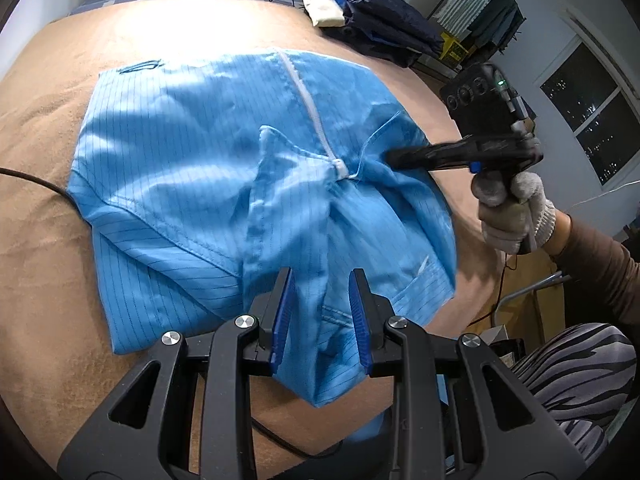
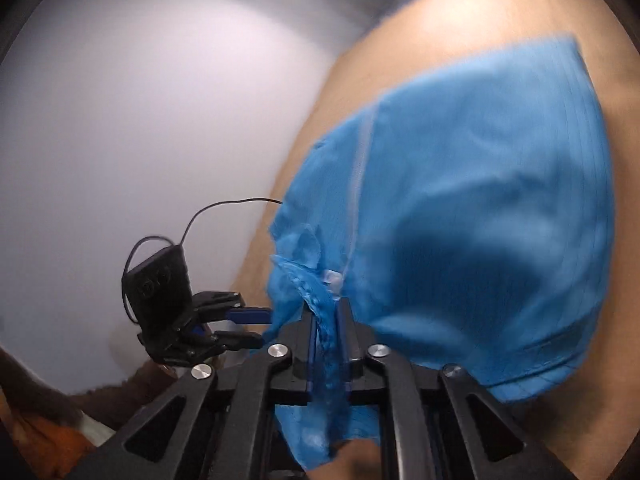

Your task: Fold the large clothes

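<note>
A light blue pinstriped garment with a white zipper lies spread on a tan blanket. Its near edge is bunched and lifted off the blanket. My left gripper has that bunched fabric between its blue pads, and a fold hangs below them. My right gripper, held by a gloved hand, pinches the cloth just right of the zipper's lower end. In the blurred right wrist view the garment fills the right side. There the right gripper is shut on a fold, with the left gripper at the cloth's left edge.
A pile of folded dark and cream clothes sits at the blanket's far right. A black cable runs under the garment's left side. A drying rack and a window stand beyond. A striped trouser leg is at lower right.
</note>
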The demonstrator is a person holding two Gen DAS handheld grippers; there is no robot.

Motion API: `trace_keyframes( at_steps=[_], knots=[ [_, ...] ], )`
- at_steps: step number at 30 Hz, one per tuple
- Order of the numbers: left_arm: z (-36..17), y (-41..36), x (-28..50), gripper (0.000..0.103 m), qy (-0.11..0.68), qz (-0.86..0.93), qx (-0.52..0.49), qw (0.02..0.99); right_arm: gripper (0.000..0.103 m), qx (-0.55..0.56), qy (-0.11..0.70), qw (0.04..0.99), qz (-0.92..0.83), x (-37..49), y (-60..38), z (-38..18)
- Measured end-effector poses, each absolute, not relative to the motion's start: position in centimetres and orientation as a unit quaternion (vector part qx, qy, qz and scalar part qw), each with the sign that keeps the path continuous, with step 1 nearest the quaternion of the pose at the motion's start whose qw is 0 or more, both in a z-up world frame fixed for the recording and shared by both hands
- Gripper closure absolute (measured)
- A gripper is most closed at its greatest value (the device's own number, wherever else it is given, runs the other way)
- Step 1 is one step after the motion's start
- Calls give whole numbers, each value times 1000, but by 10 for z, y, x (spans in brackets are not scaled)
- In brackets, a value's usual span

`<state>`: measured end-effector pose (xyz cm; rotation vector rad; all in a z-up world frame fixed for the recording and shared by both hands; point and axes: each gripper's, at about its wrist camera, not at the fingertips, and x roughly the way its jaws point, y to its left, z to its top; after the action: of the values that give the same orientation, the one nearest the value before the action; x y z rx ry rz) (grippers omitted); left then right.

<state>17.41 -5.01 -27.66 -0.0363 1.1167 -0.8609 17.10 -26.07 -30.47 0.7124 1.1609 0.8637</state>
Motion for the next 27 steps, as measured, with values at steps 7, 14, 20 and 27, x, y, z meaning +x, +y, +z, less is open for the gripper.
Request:
trace_keyframes(
  at_steps=[7,14,20,27],
  knots=[
    [-268,-41,177,77,499,-394,-26,772,93,170,513,801,256,153,-267,-267],
    [-243,-35,210,77,457,-362,-35,811,86,78,439,859,252,129,-243,-218],
    [-219,-13,278,77,431,-317,-63,843,79,94,423,877,207,167,-257,-216],
    [-252,-45,348,77,461,-298,-26,835,77,81,438,880,163,230,-248,-231]
  ],
)
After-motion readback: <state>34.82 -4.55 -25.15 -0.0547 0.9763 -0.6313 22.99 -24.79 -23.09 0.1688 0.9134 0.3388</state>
